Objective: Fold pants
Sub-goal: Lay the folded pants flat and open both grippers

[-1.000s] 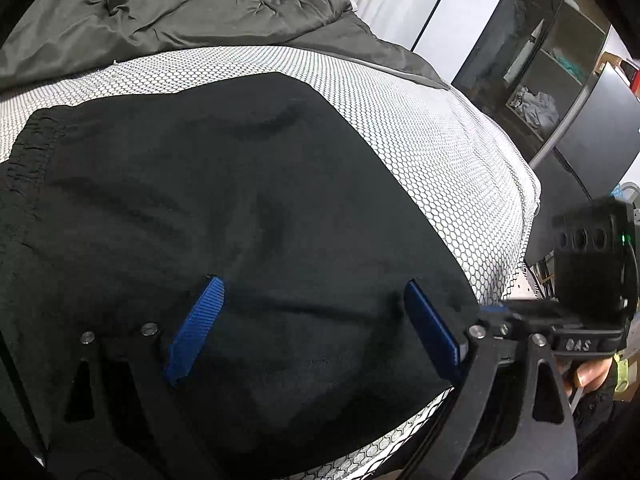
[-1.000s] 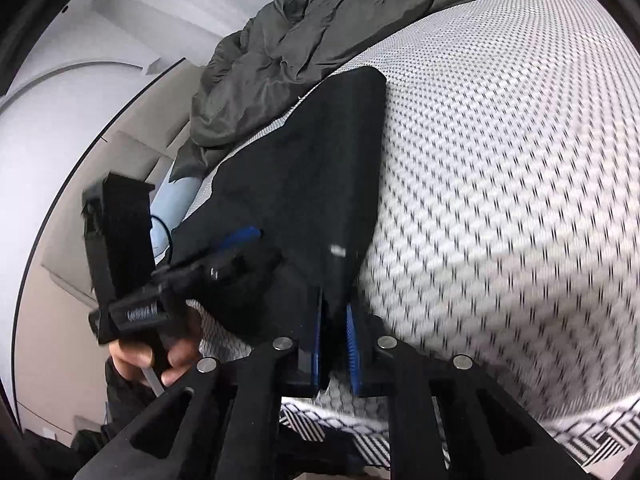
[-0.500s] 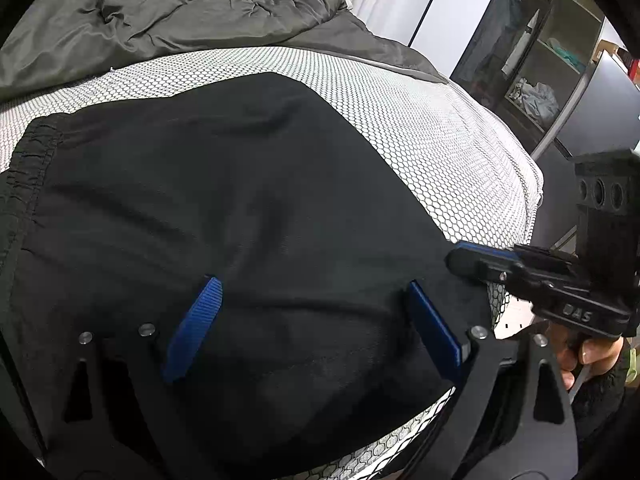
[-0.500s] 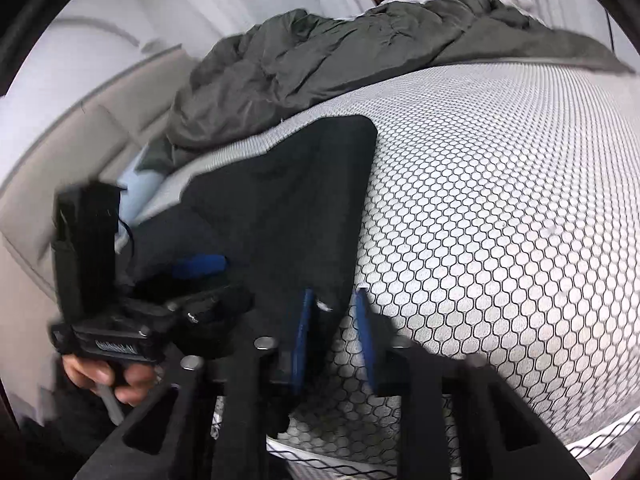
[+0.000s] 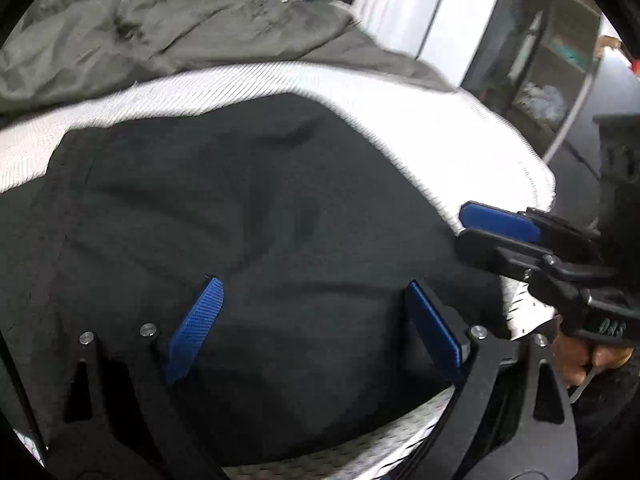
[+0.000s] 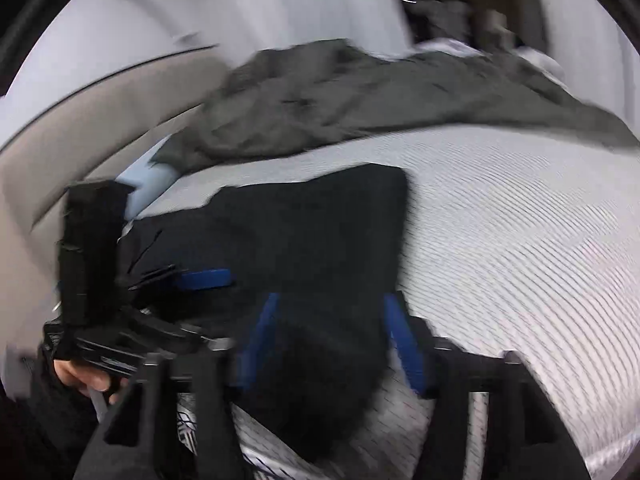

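A: Where are the black fabric pants found?

B: They are spread flat across a white mattress cover printed with a fine honeycomb pattern. In the left wrist view most of the frame is filled by them, with pale cover left bare along the far and right edges. A crumpled grey-green quilt is heaped beyond them at the far side of the bed.

A: How is the left gripper seen?

B: Its two blue-padded fingers are spread wide above the near part of the pants. Dark cloth is seen in the gap, but no pad is pressed against it.

A: And the right gripper?

B: Its jaws are opening. In its own view the blue pads are parted over the near right edge of the pants, and black cloth is seen between them; no pressing of the pads on it is shown, though the picture is blurred. In the left wrist view the same tool is seen at the right edge of the pants, one blue pad stacked above the dark finger, and part of a hand is visible beneath its black body.

A: Is the left tool seen from the right side?

B: Yes, at the lower left of the right wrist view, held by a hand, with one blue pad laid out above the dark cloth.
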Motion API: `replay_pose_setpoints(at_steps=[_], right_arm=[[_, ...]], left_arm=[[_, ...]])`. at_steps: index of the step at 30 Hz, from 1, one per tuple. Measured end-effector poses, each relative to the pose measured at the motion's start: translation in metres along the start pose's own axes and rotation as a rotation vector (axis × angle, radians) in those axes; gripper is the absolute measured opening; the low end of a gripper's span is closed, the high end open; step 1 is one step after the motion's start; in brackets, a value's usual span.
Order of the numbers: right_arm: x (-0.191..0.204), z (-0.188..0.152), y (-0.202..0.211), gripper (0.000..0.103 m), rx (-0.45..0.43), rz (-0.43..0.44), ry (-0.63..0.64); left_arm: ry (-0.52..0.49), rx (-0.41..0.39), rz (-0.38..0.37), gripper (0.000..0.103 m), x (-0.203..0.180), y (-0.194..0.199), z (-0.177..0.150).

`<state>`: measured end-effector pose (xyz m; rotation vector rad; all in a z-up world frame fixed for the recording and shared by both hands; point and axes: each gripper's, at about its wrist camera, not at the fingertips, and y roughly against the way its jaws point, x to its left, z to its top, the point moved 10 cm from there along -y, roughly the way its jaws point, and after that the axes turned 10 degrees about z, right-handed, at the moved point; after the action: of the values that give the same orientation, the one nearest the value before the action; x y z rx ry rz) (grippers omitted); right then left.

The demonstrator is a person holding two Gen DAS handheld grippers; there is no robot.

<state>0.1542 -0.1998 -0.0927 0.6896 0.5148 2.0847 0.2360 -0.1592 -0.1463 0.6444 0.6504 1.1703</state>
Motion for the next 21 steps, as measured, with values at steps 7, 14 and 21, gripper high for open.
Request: replay_pose_setpoints(at_steps=[7,14,21], right_arm=[[-0.032,-0.021,-0.032,0.012,0.132,-0.242,0.127],[-0.028,-0.011,-0.008,0.018,0.054,-0.124,0.011],[0.02,-0.034,-0.046,0.021,0.161,-0.075,0.118]], left_arm=[[-0.025,-0.046,0.028,0.083,0.027,0.027,-0.008],[0.014,-0.082,0.078,0.084,0.054,0.035,-0.005],[-0.027,-0.097,0.132,0.084,0.067,0.032,-0.002]])
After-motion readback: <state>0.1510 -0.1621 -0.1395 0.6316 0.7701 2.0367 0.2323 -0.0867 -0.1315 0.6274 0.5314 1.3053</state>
